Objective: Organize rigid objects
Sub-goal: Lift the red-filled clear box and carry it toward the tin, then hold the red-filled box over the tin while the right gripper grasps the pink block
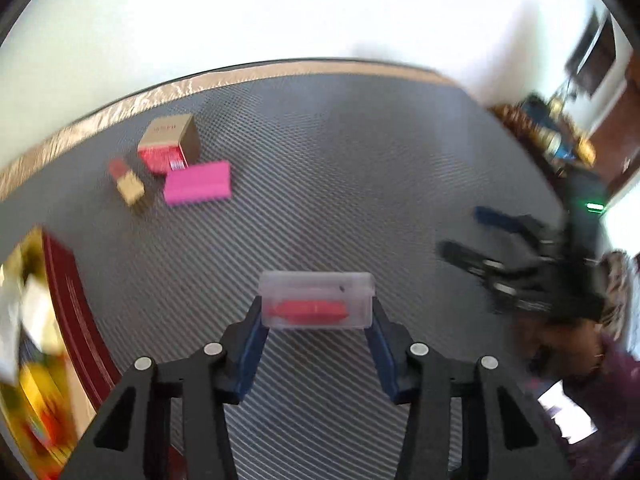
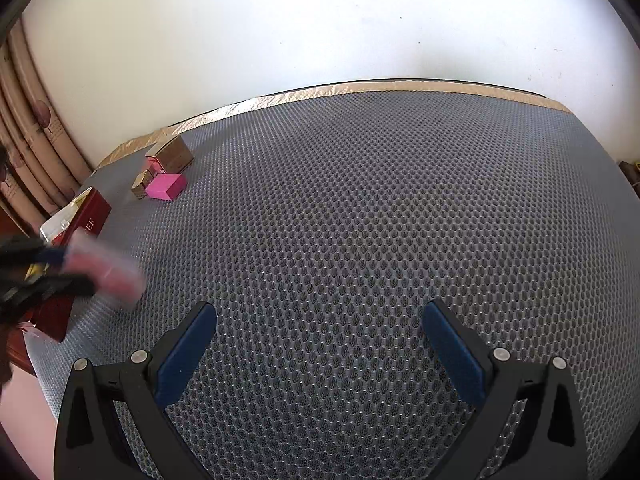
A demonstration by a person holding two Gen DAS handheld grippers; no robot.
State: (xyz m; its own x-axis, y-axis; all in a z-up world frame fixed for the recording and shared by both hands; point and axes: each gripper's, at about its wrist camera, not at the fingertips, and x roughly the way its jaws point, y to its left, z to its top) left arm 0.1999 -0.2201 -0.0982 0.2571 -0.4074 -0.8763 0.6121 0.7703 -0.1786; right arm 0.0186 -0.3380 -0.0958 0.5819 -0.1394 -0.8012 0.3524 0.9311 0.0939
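My left gripper (image 1: 316, 310) is shut on a clear plastic case (image 1: 316, 300) with a red item inside, its blue pads pressing on the case's two short ends above the grey mesh mat (image 1: 340, 168). In the right wrist view the same case (image 2: 108, 272) shows blurred at the left, held by the left gripper (image 2: 60, 268). My right gripper (image 2: 320, 320) stands open over the bare mat (image 2: 360, 220) with nothing between its fingers. It also shows at the right of the left wrist view as the right gripper (image 1: 464, 232).
A pink box (image 1: 198, 188) (image 2: 166, 186), a gold-and-red carton (image 1: 170, 142) (image 2: 172, 156) and a small gold box (image 1: 128, 182) (image 2: 141, 185) cluster at the far left. A dark red open box (image 1: 76, 320) (image 2: 86, 220) with mixed items lies at the left edge. A white wall backs the table.
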